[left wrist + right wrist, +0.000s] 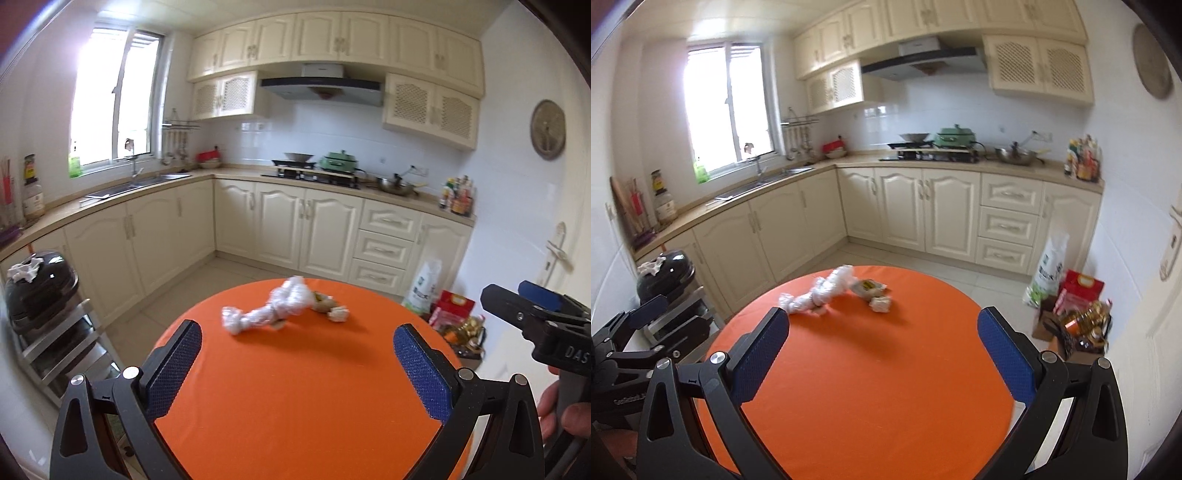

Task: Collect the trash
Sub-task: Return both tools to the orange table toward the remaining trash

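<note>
Left gripper hangs with jaws wide apart, empty. On the orange round table, toward twelve o'clock, crumpled clear plastic wrap, a flattened wrapper and a small paper wad lie untouched. Right gripper spread too, empty. Nothing's collected yet. Its body reads "DAS".

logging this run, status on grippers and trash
Left gripper open, empty. Right gripper open, empty. Crumpled plastic and wrappers untouched on orange table. Path clear.
</note>
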`<act>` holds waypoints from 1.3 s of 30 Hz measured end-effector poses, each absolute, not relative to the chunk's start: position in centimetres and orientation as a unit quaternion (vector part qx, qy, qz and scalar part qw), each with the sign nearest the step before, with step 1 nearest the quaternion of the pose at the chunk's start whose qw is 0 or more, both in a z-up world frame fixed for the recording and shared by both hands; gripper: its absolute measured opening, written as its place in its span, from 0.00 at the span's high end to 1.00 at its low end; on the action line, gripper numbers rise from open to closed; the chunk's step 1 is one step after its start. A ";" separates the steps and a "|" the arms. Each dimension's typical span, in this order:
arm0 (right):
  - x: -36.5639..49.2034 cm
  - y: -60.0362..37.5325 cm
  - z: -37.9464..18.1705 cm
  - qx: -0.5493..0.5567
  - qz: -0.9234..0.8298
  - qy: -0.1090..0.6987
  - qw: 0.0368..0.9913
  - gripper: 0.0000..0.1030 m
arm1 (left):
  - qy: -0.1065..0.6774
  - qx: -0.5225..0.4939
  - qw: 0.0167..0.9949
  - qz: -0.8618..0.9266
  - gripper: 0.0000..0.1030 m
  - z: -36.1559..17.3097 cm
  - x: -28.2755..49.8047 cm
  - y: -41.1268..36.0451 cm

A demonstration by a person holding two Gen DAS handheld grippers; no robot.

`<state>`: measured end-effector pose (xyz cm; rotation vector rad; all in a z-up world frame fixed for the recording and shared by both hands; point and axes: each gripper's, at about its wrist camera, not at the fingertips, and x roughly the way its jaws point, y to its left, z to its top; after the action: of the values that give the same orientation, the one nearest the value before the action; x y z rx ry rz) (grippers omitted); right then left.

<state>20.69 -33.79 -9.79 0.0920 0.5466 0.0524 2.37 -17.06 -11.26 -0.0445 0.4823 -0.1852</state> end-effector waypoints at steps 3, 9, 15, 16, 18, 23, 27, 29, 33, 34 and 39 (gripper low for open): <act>21.5 -31.8 -10.0 0.030 0.043 0.269 0.962 0.00 | 0.239 -0.028 0.968 -0.076 0.01 -11.7 1.3 -17.1; 25.5 -29.9 -12.8 0.016 0.054 0.300 0.952 0.00 | 0.252 -0.016 0.966 -0.048 0.01 -13.0 3.1 -17.4; 31.7 -30.2 -18.0 0.007 0.045 0.358 0.933 0.00 | 0.290 -0.014 0.956 -0.041 0.01 -14.0 8.1 -17.9; 32.8 -30.4 -19.0 0.009 0.044 0.368 0.929 0.00 | 0.295 -0.010 0.955 -0.040 0.01 -14.4 9.0 -18.3; 34.7 -30.6 -20.8 0.014 0.043 0.385 0.922 0.00 | 0.304 -0.001 0.952 -0.041 0.01 -14.5 11.4 -19.1; 38.9 -30.8 -24.4 0.012 0.042 0.416 0.908 0.00 | 0.327 0.037 0.943 -0.048 0.01 -14.3 19.5 -21.0; 41.8 -31.1 -27.0 0.016 0.043 0.440 0.897 0.04 | 0.353 0.082 0.931 -0.049 0.01 -15.3 26.6 -22.2; 42.8 -31.0 -27.5 0.016 0.042 0.444 0.895 0.05 | 0.355 0.106 0.928 -0.048 0.01 -15.4 30.0 -23.0; 44.5 -31.0 -28.7 0.016 0.041 0.453 0.891 0.08 | 0.352 0.171 0.918 -0.070 0.01 -16.4 35.1 -23.8; 44.9 -31.0 -29.0 0.016 0.043 0.456 0.889 0.09 | 0.355 0.184 0.913 -0.077 0.01 -16.9 36.1 -23.8; 46.5 -30.5 -29.8 0.012 0.047 0.464 0.885 0.19 | 0.368 0.237 0.892 -0.113 0.01 -19.6 39.7 -23.8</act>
<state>46.48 -30.47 -29.84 0.0247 0.9649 0.0977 39.70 -23.79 -19.58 0.4908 0.7629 -0.2344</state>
